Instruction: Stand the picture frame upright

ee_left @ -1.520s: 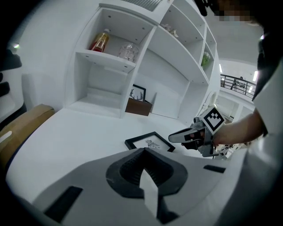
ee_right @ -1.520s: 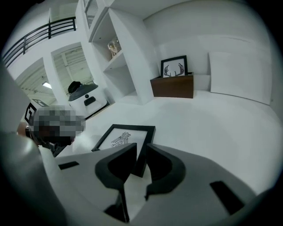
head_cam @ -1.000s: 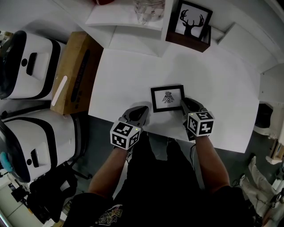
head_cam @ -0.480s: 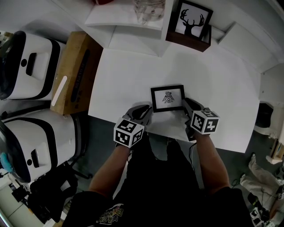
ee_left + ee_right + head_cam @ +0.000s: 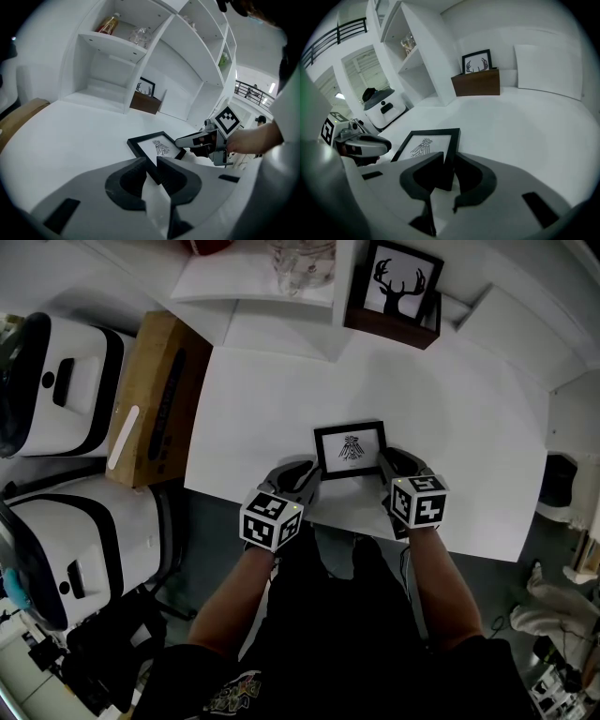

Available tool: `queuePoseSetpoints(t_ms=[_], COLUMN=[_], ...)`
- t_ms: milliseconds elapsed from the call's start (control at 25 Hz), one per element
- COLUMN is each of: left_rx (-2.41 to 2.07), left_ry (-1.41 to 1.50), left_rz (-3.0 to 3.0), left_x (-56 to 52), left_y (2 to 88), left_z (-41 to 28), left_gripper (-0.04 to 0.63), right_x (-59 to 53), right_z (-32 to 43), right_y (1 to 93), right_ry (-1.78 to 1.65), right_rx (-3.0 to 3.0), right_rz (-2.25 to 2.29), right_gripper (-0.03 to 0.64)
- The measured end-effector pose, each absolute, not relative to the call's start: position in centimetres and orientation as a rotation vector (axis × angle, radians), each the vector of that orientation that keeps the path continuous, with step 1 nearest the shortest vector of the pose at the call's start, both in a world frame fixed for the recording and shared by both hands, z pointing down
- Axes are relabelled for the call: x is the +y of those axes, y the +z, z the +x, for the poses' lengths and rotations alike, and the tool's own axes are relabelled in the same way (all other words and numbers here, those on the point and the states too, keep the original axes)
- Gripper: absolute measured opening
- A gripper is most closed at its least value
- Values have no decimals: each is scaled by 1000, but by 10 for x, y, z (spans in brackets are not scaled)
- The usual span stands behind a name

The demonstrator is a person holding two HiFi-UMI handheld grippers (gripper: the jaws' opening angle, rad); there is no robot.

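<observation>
Flat picture frame (image 5: 350,448) runs left-right; left gripper (image 5: 151,162) and right gripper (image 5: 449,160) straddle its near corners, jaws opening, not clamping

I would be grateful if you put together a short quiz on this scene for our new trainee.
1. True or false: the picture frame on the table stands upright.
2. The far picture shows: A a boat, B a deer's antlers, C a flower.
3. What sits between the jaws of the left tool and the right tool?
Key: 1 false; 2 B; 3 the picture frame, while both tools' jaws are opening.
</observation>
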State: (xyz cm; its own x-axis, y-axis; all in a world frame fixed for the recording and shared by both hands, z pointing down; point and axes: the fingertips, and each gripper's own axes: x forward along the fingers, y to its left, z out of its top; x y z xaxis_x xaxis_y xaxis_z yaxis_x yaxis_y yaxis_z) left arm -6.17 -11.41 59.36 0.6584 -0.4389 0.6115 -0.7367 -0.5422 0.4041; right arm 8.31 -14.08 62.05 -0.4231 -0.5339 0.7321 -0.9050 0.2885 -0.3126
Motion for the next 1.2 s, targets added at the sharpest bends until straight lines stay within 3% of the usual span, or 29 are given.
queuePoseSetpoints(t_ms=[520, 880, 1200], left_rx=[-892, -841, -792], left_ry=[592, 395, 302], left_rz=[2192, 2065, 2005], left_x=[-117, -127, -144], left_y=[600, 597, 593], left_z=[-64, -55, -39], left_gripper=[94, 150, 160], right_x=[-145, -148, -145], right_z=[86, 89, 86], right_y=[625, 624, 620], right_ry=[1198, 1315, 1300], right_rx=[-2060, -2069, -2119], right_rz=[1330, 1317, 1286], right_gripper=[61, 58, 58])
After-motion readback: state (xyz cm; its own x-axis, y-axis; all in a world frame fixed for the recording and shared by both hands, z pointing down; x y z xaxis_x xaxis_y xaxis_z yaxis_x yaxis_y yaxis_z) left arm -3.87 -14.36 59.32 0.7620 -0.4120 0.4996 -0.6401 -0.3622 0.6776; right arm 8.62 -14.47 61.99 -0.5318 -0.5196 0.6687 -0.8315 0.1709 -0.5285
